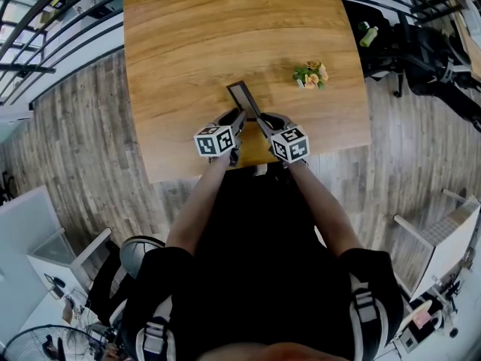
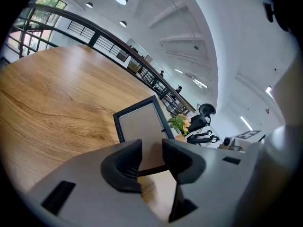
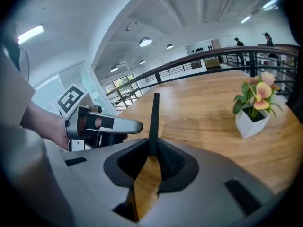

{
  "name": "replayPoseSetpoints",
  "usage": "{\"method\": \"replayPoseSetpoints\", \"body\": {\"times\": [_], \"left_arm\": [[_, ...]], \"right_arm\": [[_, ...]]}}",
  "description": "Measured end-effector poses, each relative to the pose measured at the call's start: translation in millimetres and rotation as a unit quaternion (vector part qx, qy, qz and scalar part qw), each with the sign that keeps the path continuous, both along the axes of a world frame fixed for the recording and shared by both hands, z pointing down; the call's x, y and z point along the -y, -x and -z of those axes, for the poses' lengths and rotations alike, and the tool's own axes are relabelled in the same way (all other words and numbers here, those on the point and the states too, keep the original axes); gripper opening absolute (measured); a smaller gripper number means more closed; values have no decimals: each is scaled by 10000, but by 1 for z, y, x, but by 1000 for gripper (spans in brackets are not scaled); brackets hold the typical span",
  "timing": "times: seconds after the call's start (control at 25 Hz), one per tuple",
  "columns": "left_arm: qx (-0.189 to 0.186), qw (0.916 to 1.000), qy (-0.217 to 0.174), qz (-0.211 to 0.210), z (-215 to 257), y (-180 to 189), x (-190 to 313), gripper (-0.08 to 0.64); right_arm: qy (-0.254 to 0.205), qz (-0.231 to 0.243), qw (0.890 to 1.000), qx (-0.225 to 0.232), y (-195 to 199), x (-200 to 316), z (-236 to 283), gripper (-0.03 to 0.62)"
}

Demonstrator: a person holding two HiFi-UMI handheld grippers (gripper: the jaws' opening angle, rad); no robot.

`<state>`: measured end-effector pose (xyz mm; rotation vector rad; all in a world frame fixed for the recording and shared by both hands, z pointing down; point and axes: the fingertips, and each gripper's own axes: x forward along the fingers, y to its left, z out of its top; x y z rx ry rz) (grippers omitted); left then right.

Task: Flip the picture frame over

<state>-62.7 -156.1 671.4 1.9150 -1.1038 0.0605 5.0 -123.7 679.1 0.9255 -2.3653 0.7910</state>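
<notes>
Wooden table (image 1: 188, 36) on plank floor, railing and white ceiling beyond. Nearest, noted both forearms stretched forward side by side, marker cubes uppermost, tips angled down over the near table edge.

Found left gripper (image 1: 239, 120) with jaws apart: bottom rail of picture frame (image 1: 245, 96) visible in the gap, pads not pressing it. Found right gripper (image 1: 263, 123) clamped on the frame's rim, pads tight on both sides of the thin black edge.

Frame standing on edge, tilted, near the table's front, between the two tools.
- Head view: only a narrow dark sliver.
- Left gripper view: black border round a pale grey panel, broad face on.
- Right gripper view: edge-on, a thin black line; also the left tool and the hand on it.

Further back, to the right: small white pot of flowers (image 1: 311, 75), well apart from the frame.
</notes>
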Motion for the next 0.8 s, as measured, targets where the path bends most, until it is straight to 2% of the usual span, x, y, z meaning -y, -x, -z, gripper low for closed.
{"method": "replayPoseSetpoints", "body": {"times": [0.44,0.8], "left_arm": [[-213,9995,-214,4,27,-18,19,155],[249,9994,128,201,15,-16,22,164]], "right_arm": [[-333,91,9990,-281,3,-1,3,71],[-631,473,9951,-588,17,-8,7,72]]}}
